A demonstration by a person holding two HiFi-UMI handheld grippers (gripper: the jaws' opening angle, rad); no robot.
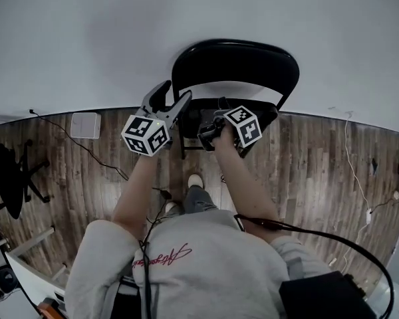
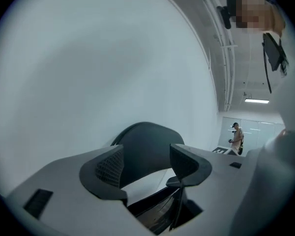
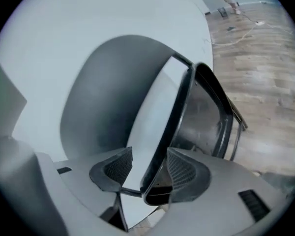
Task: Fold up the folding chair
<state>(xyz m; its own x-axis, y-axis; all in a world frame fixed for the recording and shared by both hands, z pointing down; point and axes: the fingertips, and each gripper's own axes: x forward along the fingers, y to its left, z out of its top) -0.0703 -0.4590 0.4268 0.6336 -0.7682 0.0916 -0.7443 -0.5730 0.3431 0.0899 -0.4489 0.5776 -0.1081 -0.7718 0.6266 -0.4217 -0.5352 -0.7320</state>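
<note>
The folding chair stands straight ahead of you with its back against the white wall, and it is not folded yet. The seat looks tipped part of the way toward the backrest, with a wedge of wall showing between the two.

Your right gripper has its fingers apart astride the seat's front rim. The rim lies against one finger and leaves a gap to the other (a straddle, not a firm pinch). Your left gripper is raised near the chair's left side, fingers spread with nothing between them.

What is left, as I judge it, is to swing the seat flat to the backrest.

There is no room behind, since the wall blocks that way. The wooden floor is open on both sides, though a cable trails on your left and your feet are just in front of the chair.
</note>
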